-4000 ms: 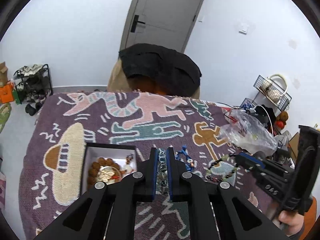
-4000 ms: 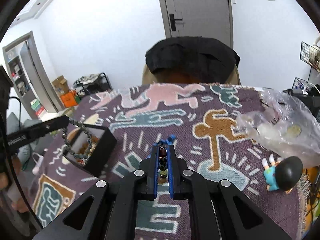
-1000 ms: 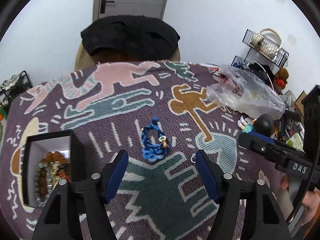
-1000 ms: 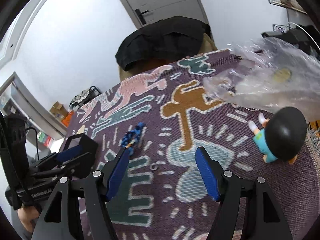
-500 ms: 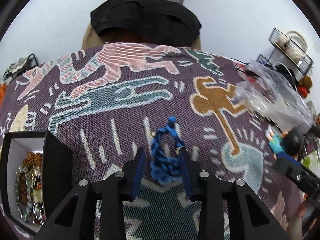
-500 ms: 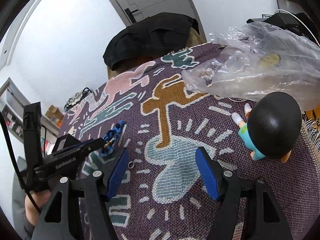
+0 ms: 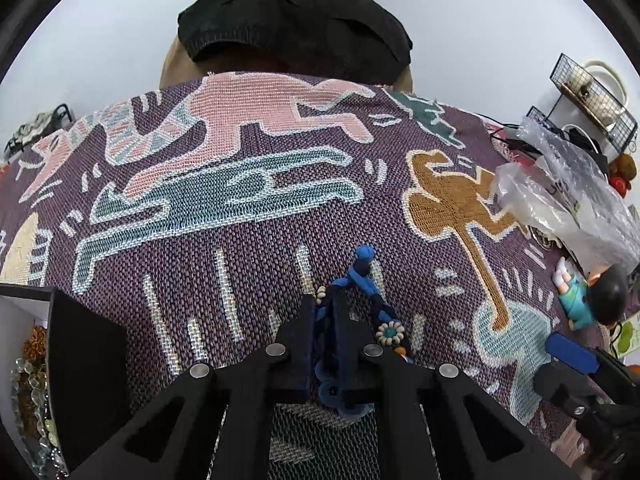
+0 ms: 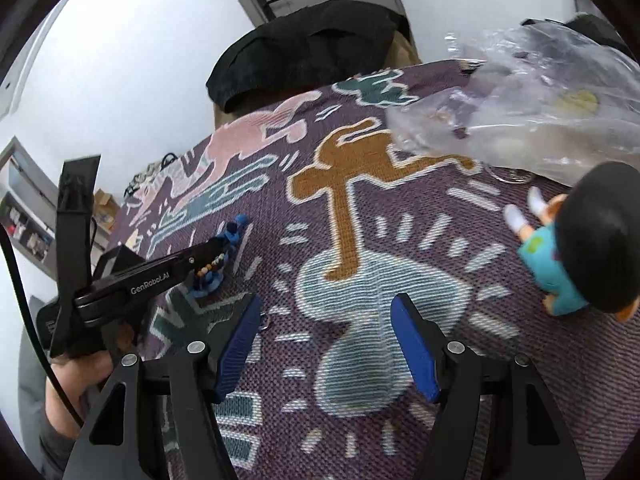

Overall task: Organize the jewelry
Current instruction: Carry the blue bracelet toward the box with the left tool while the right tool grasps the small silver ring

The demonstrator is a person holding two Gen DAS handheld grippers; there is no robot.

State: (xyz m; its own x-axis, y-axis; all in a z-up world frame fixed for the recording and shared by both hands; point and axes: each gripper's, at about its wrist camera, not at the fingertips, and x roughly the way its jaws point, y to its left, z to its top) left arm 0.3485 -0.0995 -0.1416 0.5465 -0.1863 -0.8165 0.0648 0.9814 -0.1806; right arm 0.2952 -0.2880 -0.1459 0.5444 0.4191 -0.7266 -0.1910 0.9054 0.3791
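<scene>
A blue beaded bracelet [image 7: 362,272] with a small flower charm lies on the patterned purple cloth [image 7: 240,240]. My left gripper [image 7: 325,304] is shut on the bracelet's near loops, low against the cloth; the right wrist view shows it from the side [image 8: 218,254] with the bracelet [image 8: 232,232] at its tips. A black jewelry box [image 7: 80,368] with a white lining holds several bead strands at the far left. My right gripper [image 8: 324,328] is open and empty above the cloth, to the right of the bracelet.
A small metal ring [image 8: 265,323] lies on the cloth by my right gripper's left finger. A crumpled clear plastic bag [image 8: 528,108] and a dark-haired doll figure [image 8: 576,240] sit at the right. A chair draped in black cloth [image 7: 294,28] stands beyond the table's far edge.
My left gripper dropped its chain in the box, moved right over the blue bracelet and closed on it. My right gripper opened and drifted right toward the doll.
</scene>
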